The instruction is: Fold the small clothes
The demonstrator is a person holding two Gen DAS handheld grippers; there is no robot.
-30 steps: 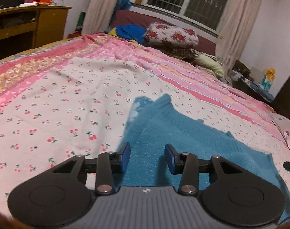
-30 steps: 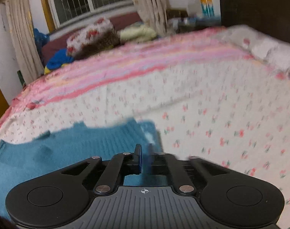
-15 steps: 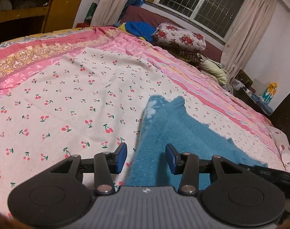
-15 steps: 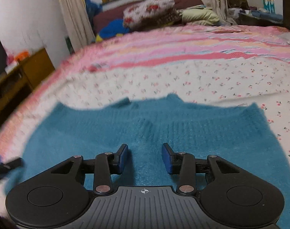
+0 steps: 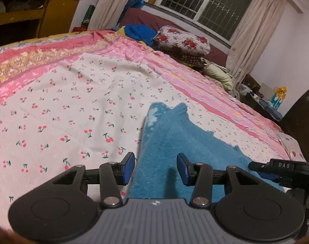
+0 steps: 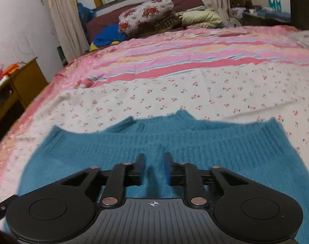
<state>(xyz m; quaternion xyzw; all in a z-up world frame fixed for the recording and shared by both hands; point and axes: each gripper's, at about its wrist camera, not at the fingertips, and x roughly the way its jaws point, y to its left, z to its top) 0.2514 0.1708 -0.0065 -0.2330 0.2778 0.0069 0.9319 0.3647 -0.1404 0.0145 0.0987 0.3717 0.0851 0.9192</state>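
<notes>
A teal knitted sweater (image 6: 195, 148) lies flat on the cherry-print bedspread (image 6: 195, 93); its ribbed edge faces away in the right wrist view. It also shows in the left wrist view (image 5: 174, 142), running ahead and to the right. My left gripper (image 5: 155, 167) is open over the sweater's left edge and holds nothing. My right gripper (image 6: 154, 167) hovers over the sweater's middle with its jaws partly open and empty. The right gripper's tip (image 5: 276, 165) shows at the right edge of the left wrist view.
Pillows and bundled cloth (image 5: 183, 40) lie at the bed's far end under the window. A wooden cabinet (image 5: 32, 14) stands to the left of the bed. A dark headboard (image 5: 300, 118) and a cluttered side table (image 6: 262, 12) are on the right.
My right gripper opened and swung left from the sweater's right corner to over its middle, then narrowed a little. My left gripper stayed open and rose slightly.
</notes>
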